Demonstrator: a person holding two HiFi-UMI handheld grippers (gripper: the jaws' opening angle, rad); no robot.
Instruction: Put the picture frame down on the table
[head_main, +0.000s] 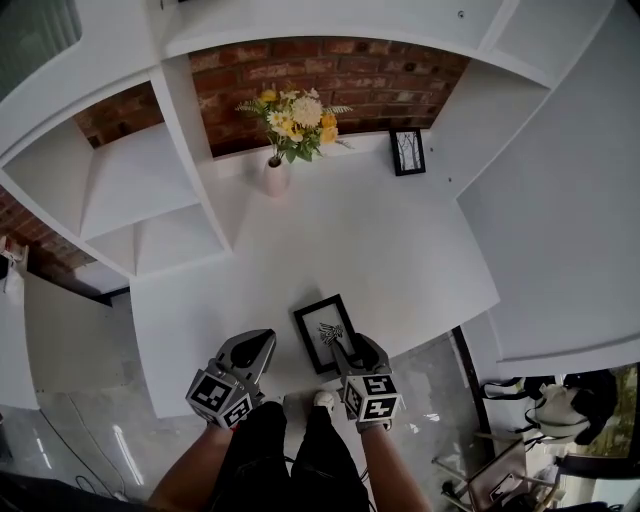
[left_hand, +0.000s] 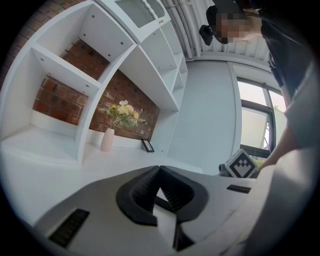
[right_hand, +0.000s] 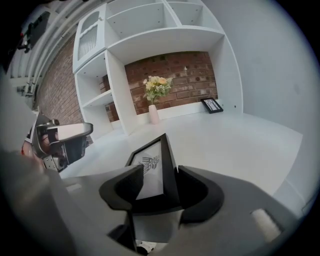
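A black picture frame with a pale print sits low over the front edge of the white table. My right gripper is shut on its near end. In the right gripper view the picture frame runs tilted between the two dark jaws of the right gripper, its far end toward the tabletop; whether it touches I cannot tell. My left gripper hovers just left of the frame. In its own view the left gripper is shut with nothing in it.
A pink vase of yellow and white flowers stands at the back by the brick wall. A second small black frame leans there to the right. White shelf compartments border the table's left side. The person's legs are below the table edge.
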